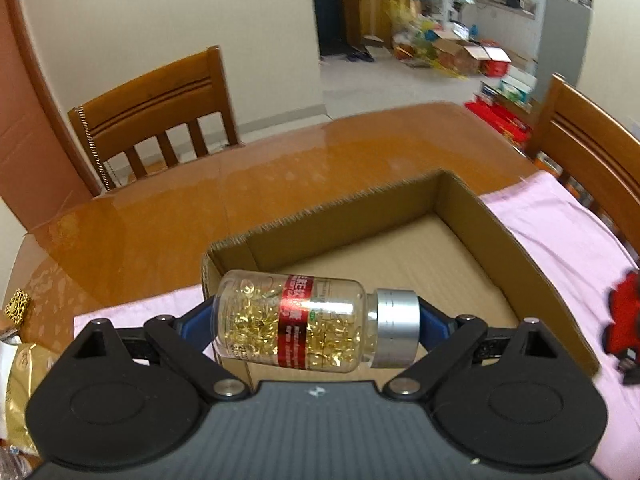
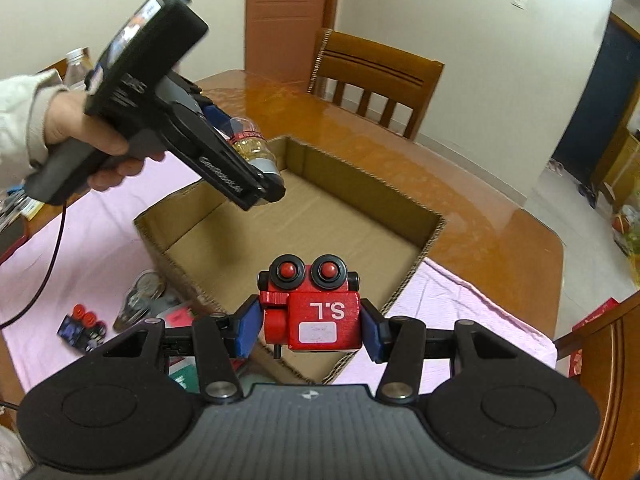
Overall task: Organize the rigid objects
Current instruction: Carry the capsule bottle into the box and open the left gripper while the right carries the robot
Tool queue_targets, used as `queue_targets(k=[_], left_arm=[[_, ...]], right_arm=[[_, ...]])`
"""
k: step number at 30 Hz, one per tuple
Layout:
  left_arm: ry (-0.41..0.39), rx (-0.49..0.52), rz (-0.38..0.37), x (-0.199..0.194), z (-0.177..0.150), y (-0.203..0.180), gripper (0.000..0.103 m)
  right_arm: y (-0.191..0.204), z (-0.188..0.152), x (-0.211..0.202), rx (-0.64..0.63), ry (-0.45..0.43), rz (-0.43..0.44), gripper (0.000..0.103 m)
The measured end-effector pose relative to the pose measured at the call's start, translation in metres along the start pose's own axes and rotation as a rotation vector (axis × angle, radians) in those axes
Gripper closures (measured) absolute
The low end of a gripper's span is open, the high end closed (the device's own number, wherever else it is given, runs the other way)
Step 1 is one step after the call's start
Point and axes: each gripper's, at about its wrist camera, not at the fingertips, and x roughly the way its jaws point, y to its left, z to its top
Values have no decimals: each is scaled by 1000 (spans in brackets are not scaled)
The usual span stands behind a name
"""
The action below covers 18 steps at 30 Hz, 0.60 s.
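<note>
While clamped end-to-end in left claw [image 1: 316, 326], lower centre: slick rigid capsule bottle [image 1: 296, 326]; right claw [image 2: 308, 328] squeezing solid red toy robot [image 2: 316, 312].

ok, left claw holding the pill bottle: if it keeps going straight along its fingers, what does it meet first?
Probably the floor of the cardboard box: the left claw points down into it, with the pill bottle held crosswise leading. The box looks empty there; depth is unclear.
</note>
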Motion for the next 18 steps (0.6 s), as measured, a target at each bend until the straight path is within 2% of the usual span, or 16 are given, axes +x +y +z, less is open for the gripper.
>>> queue_targets(k=[3,6,12,18], left_arm=[[-40,-35,40,9,5,7,6],[-40,-93,35,6,9,18,6],[-57,-113,19,-24,5,29,2],[-57,-140,1,-59,-21,33,2]], right_arm=[[-5,3,3,27,-3,-9,47],[-5,6,6,36,0,-18,47],[-9,11,14,47,12,-18,47],[-11,21,24,46,20,-15,47]])
